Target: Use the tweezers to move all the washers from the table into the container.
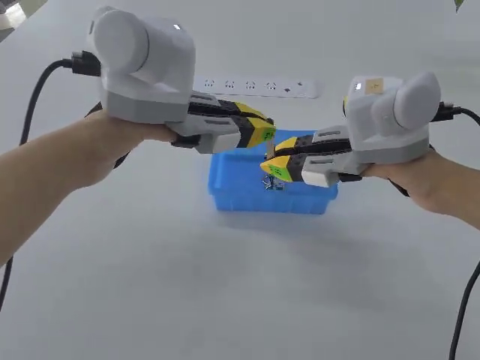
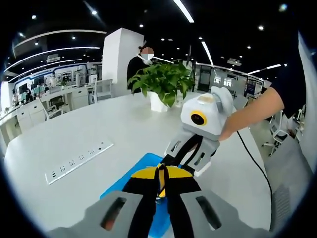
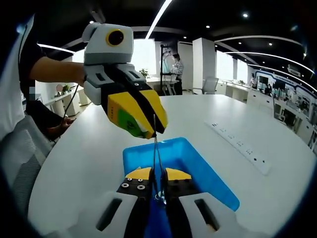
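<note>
The blue container (image 1: 255,201) stands on the white table, under both grippers. My left gripper (image 1: 266,135) comes in from the left and is shut on the upper end of the thin metal tweezers (image 1: 270,159), which hang straight down over the container. My right gripper (image 1: 274,166) comes in from the right, lower down, and is shut on the tweezers' legs. In the right gripper view the tweezers (image 3: 155,148) run from the left gripper (image 3: 151,131) down between my right gripper's (image 3: 157,173) jaws, above the container (image 3: 198,163). A small metal glint shows at the tweezers' lower end; I cannot tell whether it is a washer.
A white power strip (image 1: 255,86) lies behind the container. Black cables trail from both grippers. A potted plant (image 2: 161,82) stands at the table's far side, with a person (image 2: 138,64) behind it. The white table (image 1: 225,285) stretches toward me.
</note>
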The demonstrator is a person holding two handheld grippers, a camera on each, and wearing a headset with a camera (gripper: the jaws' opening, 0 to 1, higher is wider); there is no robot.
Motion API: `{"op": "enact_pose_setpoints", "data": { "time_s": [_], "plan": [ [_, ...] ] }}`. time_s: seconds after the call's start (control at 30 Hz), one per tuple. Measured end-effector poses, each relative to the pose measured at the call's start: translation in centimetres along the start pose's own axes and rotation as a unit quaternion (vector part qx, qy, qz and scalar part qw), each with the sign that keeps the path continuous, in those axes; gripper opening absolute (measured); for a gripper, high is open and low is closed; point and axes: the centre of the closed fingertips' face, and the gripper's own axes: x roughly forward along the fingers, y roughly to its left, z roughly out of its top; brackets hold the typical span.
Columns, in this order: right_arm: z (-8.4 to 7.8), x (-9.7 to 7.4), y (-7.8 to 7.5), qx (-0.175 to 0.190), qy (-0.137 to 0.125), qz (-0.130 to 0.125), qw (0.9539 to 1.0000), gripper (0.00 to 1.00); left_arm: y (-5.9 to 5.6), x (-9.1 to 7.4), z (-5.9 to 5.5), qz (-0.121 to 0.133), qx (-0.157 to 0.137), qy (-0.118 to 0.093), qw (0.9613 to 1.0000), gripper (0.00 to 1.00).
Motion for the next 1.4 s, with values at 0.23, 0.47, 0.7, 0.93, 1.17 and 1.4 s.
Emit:
{"op": "enact_pose_setpoints", "data": {
  "time_s": [0.23,0.47,0.7,0.93,1.17,1.4],
  "plan": [
    [-0.1,0.4,0.5,-0.013,0.012,0.010,0.9998,0.09,-0.9,0.2,-0.2,-0.016,0.040,0.014,0.9990,0.08],
    [-0.3,0.7,1.1,-0.021,0.019,0.026,0.9993,0.09,-0.3,0.4,-0.7,-0.024,0.057,0.031,0.9976,0.08],
    [-0.2,0.8,0.9,-0.032,0.020,0.029,0.9989,0.08,-0.8,0.8,-0.4,-0.032,0.068,0.029,0.9968,0.10],
    [-0.2,0.8,1.0,-0.039,0.024,0.032,0.9984,0.08,-0.8,0.7,-0.6,-0.044,0.094,0.042,0.9937,0.07],
    [0.0,0.9,0.7,-0.060,0.033,0.018,0.9975,0.11,-0.8,0.7,-0.5,-0.042,0.120,0.042,0.9910,0.05],
    [0.2,0.9,0.6,-0.060,0.033,0.017,0.9975,0.11,-0.4,0.7,-0.5,-0.040,0.125,0.040,0.9905,0.05]
  ]
}}
